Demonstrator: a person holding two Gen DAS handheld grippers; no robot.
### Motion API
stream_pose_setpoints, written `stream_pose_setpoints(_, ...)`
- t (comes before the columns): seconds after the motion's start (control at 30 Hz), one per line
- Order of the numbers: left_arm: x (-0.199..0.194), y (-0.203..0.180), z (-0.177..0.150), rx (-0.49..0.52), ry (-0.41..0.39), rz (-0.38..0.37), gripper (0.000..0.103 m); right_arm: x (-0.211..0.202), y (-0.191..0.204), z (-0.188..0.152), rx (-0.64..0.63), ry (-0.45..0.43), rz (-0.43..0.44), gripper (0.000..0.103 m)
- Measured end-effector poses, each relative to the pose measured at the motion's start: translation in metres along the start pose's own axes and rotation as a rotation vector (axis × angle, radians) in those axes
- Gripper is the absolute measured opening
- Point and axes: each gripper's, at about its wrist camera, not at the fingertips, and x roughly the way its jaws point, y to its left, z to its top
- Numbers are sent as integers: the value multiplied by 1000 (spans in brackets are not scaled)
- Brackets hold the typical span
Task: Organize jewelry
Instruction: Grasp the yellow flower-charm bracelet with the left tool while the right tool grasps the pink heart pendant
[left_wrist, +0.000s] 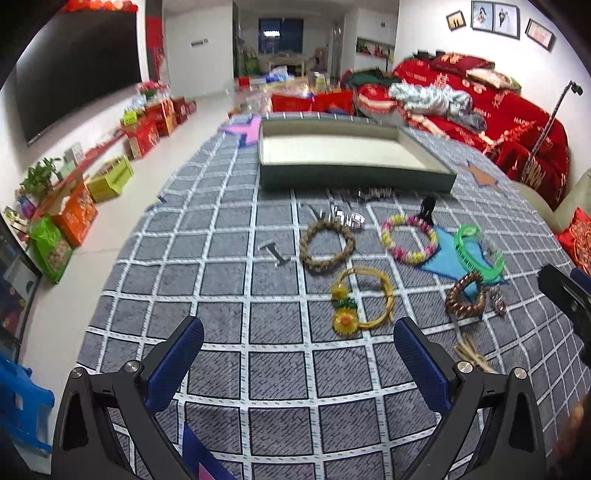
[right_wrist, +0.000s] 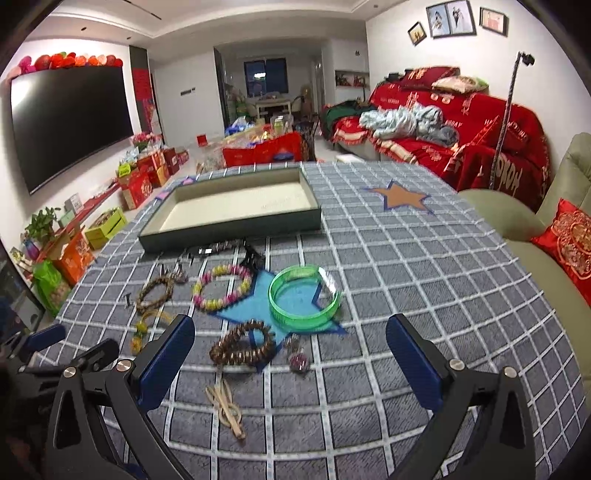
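A shallow green tray (left_wrist: 354, 181) (right_wrist: 229, 230) with a cream floor stands empty at the far side of the grey checked cloth. Jewelry lies loose in front of it: a brown woven bracelet (left_wrist: 327, 245) (right_wrist: 155, 291), a pink-and-yellow bead bracelet (left_wrist: 409, 238) (right_wrist: 221, 286), a green bangle (left_wrist: 476, 254) (right_wrist: 304, 299), a dark bead bracelet (left_wrist: 465, 295) (right_wrist: 242, 347), a yellow sunflower hoop (left_wrist: 364, 299) and tan hair ties (right_wrist: 225, 404). My left gripper (left_wrist: 299, 347) hangs open just short of the sunflower hoop. My right gripper (right_wrist: 290, 349) is open above the dark beads.
Silver clips (left_wrist: 347, 218) and dark clips (right_wrist: 218, 248) lie by the tray's front wall. A blue star patch (right_wrist: 258, 306) sits under the bangle, an orange star (right_wrist: 400, 197) farther right. A red-covered sofa (right_wrist: 443, 129) and a beige armchair (right_wrist: 524, 229) flank the table.
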Motion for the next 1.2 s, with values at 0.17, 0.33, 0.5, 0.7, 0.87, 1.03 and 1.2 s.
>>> stream_pose_setpoints(0.17, 15, 0, 5, 12, 56, -5, 103, 12, -5, -9, -6, 80, -19, 103)
stream_pose_setpoints(0.33, 26, -4, 11, 5, 99, -61, 103, 28, -21, -9, 59, 168, -36, 103)
stream_pose_setpoints(0.5, 31, -11, 13, 18, 103, -55, 103, 45, -25, -11, 54, 234, -40, 103)
stream_pose_setpoints(0.7, 41, -16, 14, 20, 128, -65, 93, 59, -14, -11, -25, 271, -35, 88)
stream_pose_setpoints(0.87, 42, -24, 17, 52, 114, -62, 78, 72, -9, -10, -51, 296, -31, 65)
stream_pose_setpoints(1.03, 42, -29, 18, 77, 102, -81, 41, 75, -2, -6, -77, 296, -28, 45)
stream_pose_setpoints(1.2, 39, -26, 18, 70, 108, -156, 33, 73, 0, -6, -84, 293, -22, 19)
